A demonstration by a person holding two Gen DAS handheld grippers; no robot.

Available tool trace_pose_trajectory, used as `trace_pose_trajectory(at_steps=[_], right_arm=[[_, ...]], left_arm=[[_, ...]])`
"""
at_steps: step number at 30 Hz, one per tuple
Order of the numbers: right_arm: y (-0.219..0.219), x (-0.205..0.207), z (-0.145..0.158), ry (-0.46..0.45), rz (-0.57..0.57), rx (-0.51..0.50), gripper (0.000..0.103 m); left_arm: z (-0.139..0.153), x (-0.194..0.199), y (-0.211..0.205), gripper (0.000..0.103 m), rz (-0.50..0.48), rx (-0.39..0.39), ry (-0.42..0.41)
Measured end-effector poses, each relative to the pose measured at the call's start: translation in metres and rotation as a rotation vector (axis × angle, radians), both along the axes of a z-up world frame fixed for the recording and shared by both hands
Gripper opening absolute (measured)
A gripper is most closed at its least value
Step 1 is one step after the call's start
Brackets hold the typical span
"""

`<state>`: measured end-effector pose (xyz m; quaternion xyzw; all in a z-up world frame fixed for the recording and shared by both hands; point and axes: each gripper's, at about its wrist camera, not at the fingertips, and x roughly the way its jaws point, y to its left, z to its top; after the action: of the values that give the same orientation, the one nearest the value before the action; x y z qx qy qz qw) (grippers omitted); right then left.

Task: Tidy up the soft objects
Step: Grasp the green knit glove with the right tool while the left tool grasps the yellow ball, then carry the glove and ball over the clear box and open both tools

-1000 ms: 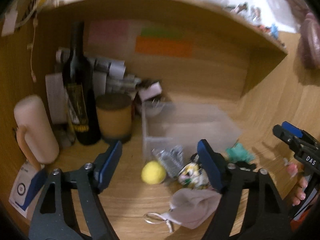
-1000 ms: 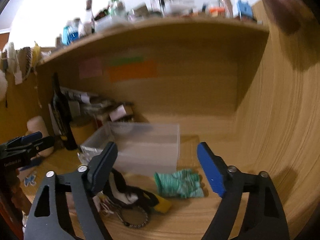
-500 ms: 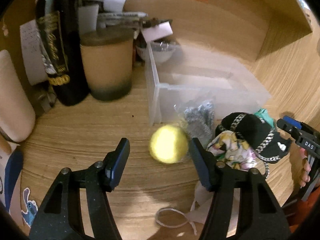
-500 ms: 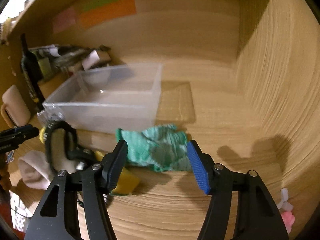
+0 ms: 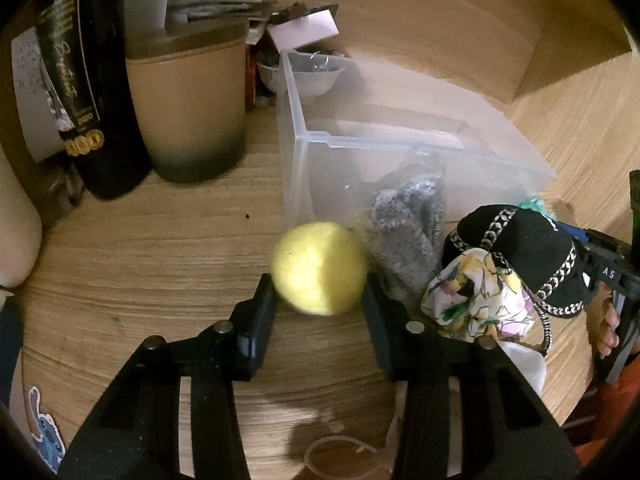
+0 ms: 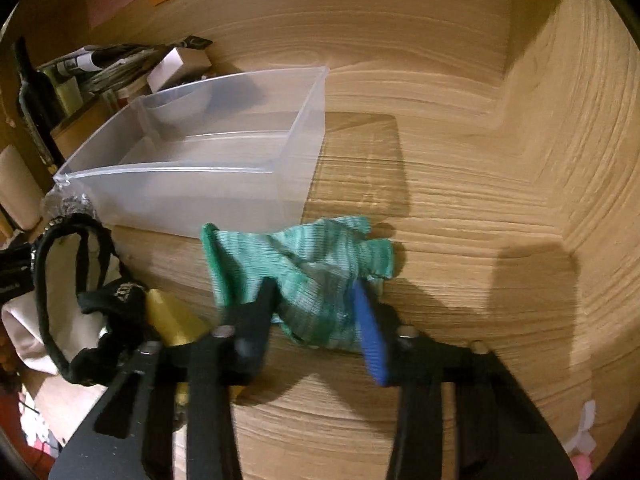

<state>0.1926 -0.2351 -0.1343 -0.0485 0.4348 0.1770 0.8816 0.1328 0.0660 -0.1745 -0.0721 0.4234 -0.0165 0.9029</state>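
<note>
My left gripper [image 5: 318, 292] is shut on a yellow soft ball [image 5: 318, 266] on the wooden desk. A grey fuzzy item in a clear bag [image 5: 408, 220], a floral cloth [image 5: 476, 300] and a black chain-trimmed cap [image 5: 528, 248] lie right of the ball. An empty clear plastic bin [image 5: 304, 148] stands behind them. My right gripper [image 6: 316, 304] is closed around a green knitted glove [image 6: 304, 260] lying on the desk in front of the bin [image 6: 200, 168].
A dark wine bottle [image 5: 92, 80], a tan jar [image 5: 188, 100], papers and a small white bowl [image 5: 312, 76] stand at the back left. The black cap strap [image 6: 60, 264] and a yellow piece [image 6: 168, 316] lie left of the glove. A wooden side wall [image 6: 580, 140] rises on the right.
Both grippers moved forward and down and closed: the left onto the yellow ball, the right onto the green glove.
</note>
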Motion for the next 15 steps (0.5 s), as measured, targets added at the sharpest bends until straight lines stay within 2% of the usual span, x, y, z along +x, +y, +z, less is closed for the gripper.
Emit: trace_pose_trajectory(at_steps=[3, 7, 15], right_arm=[[0.000, -0.004, 0.001, -0.017, -0.007, 0.017, 0.019], [-0.004, -0.010, 0.010, -0.050, -0.025, 0.049, 0.016], [-0.011, -0.028, 0.048, -0.177, -0.041, 0.092, 0.016]], left_arm=[[0.002, -0.003, 0.001, 0.042, 0.006, 0.011, -0.011], [0.010, -0.011, 0.005, 0.042, 0.024, 0.015, -0.039], [0.045, -0.028, 0.011, 0.042, 0.061, 0.029, -0.150]])
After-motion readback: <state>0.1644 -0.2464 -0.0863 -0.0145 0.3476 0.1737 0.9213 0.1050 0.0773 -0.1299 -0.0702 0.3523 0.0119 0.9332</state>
